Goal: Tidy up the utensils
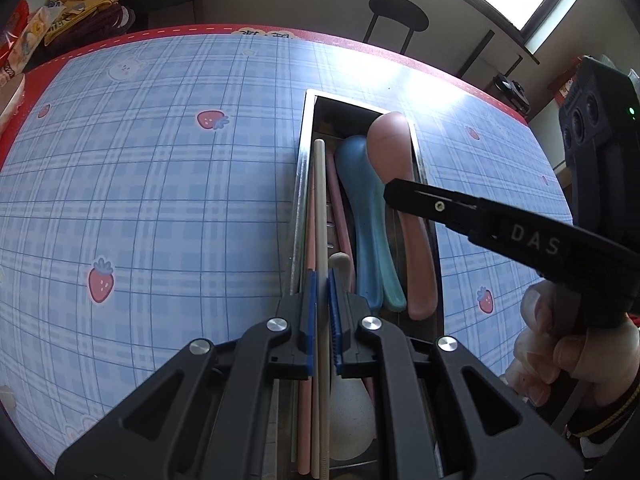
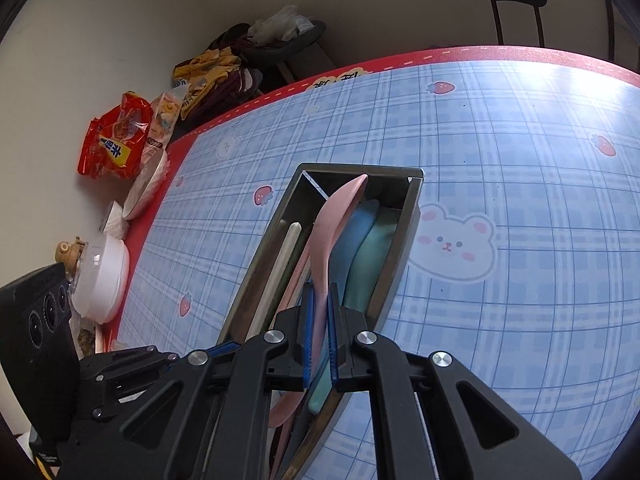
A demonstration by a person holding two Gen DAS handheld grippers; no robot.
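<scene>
Your right gripper (image 2: 319,344) pinches the handle of the pink spoon (image 2: 335,216) between its blue pads, and the spoon's long axis runs straight ahead from the fingers, along the length of the metal utensil tray (image 2: 412,216). The spoon bowl points at the tray's far end wall and appears raised above the blue spoon (image 2: 360,232) and the teal spoon (image 2: 372,264), which lie flat beside it to the right. Judge the coming move as a lowering along this same axis, since the spoon is already aligned with the tray.

Your left gripper (image 1: 322,316) is narrowed around a cream chopstick (image 1: 320,208), which lies lengthwise at the tray's left side; whether the pads actually press it cannot be told. A pink chopstick (image 1: 310,240) lies against it, and a cream spoon (image 1: 348,412) rests at the tray's near end.

The pink spoon is matte, pale pink plastic with a rounded bowl and slightly curved handle
</scene>
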